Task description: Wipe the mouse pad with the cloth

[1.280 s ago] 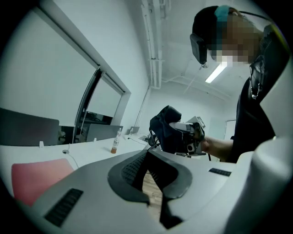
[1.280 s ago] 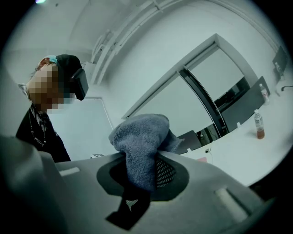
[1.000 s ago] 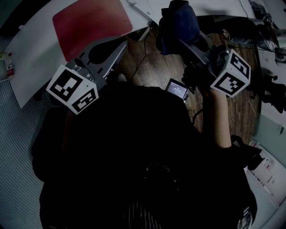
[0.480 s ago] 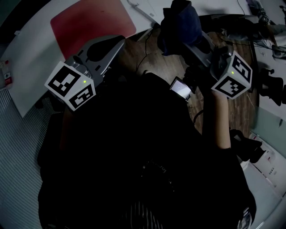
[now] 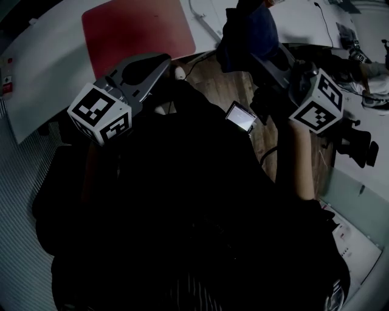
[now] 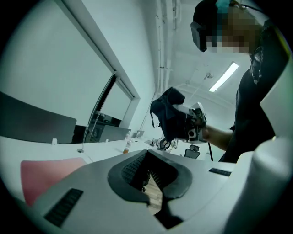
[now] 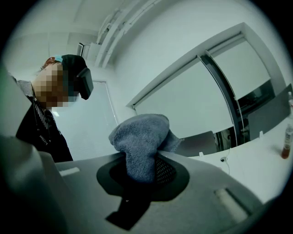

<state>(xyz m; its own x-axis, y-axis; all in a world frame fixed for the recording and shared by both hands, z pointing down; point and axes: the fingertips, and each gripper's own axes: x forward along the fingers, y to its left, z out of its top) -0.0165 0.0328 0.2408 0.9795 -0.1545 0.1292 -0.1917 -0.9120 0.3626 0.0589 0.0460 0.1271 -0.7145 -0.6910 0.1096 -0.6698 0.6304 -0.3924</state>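
Note:
The red mouse pad (image 5: 137,33) lies flat on the white table (image 5: 48,61); its edge also shows in the left gripper view as a pink patch (image 6: 46,176). My right gripper (image 5: 252,51) is held up off the table, right of the pad, shut on a bunched dark blue cloth (image 5: 246,27). In the right gripper view the cloth (image 7: 139,141) bulges out between the jaws of that gripper (image 7: 142,167). My left gripper (image 5: 163,61) hangs near the table's front edge, just below the pad, shut with nothing in it. From its own view (image 6: 149,176), the cloth (image 6: 167,114) shows in the air ahead.
A phone (image 5: 241,117) hangs at my chest between the arms. Wooden floor (image 5: 225,85) shows below the table edge. A cable (image 5: 203,18) runs over the table right of the pad. A small bottle (image 6: 126,147) stands further along the table. More gear sits at the far right (image 5: 364,54).
The head view has shifted, so the pad and table edge sit slightly lower and further right in the picture. Both grippers stay raised by the table edge, the cloth still held.

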